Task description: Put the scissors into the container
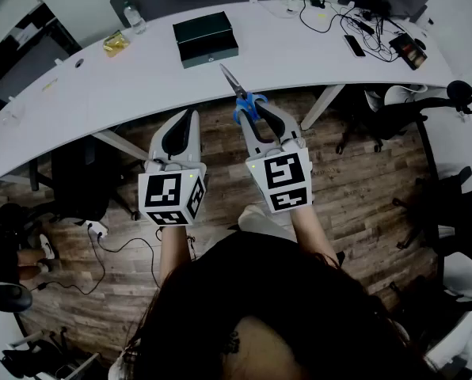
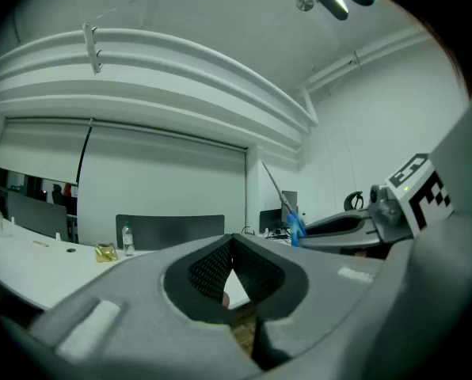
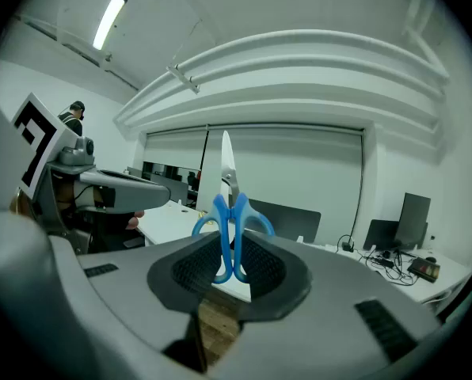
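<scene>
Scissors (image 1: 236, 89): light, stiff, slick blades; handles gave the safest hold.
Right gripper (image 1: 258, 113): I pinched the blue handles, blades up.
Left gripper (image 1: 190, 115): closed, empty.

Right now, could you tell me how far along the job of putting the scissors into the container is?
Picked up: the scissors are clamped by their blue handles in the right gripper. In hand: held in the air at the edge of the white table. Left: carry them to the dark container and release inside.
</scene>
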{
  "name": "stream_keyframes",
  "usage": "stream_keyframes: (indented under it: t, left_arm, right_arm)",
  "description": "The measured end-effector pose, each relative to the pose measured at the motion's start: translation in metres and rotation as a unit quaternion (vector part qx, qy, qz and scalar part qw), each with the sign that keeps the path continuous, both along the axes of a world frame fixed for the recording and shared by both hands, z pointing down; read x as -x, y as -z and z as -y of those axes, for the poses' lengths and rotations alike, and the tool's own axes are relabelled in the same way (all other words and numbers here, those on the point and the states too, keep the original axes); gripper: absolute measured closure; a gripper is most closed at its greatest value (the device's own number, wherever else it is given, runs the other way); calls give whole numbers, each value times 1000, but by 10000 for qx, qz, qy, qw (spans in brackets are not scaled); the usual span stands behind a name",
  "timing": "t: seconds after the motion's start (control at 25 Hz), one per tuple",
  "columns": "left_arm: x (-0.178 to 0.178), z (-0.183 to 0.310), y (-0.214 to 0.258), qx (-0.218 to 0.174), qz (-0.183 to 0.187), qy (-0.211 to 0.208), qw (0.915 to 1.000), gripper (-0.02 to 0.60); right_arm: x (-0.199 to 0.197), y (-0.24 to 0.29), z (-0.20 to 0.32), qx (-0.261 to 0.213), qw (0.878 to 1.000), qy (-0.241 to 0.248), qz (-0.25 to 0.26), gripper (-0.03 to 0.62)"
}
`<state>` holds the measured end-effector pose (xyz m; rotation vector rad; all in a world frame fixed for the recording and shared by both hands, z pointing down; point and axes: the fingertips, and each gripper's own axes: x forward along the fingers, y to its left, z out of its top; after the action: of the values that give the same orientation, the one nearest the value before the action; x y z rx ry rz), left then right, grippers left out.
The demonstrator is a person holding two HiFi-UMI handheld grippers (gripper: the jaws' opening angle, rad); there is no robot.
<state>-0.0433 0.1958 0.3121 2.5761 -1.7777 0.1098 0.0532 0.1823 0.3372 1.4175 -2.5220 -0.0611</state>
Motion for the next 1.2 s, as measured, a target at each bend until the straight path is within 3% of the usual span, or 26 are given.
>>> stream_keyframes:
  t: [0.36, 0.68, 1.2]
  left_arm:
    - [-16, -4, 2, -15, -16, -48, 10000, 571]
    - [-35, 8, -4, 51, -78, -3, 10000, 571]
    - [-45, 39, -8, 108, -167, 482, 9986, 571]
  right_arm:
    - [-10, 2, -5, -8, 9996, 68, 279, 508]
    - [-34, -9, 7, 63, 9999, 4, 148, 508]
    - [-53, -17, 44, 151, 9991, 374, 156, 508]
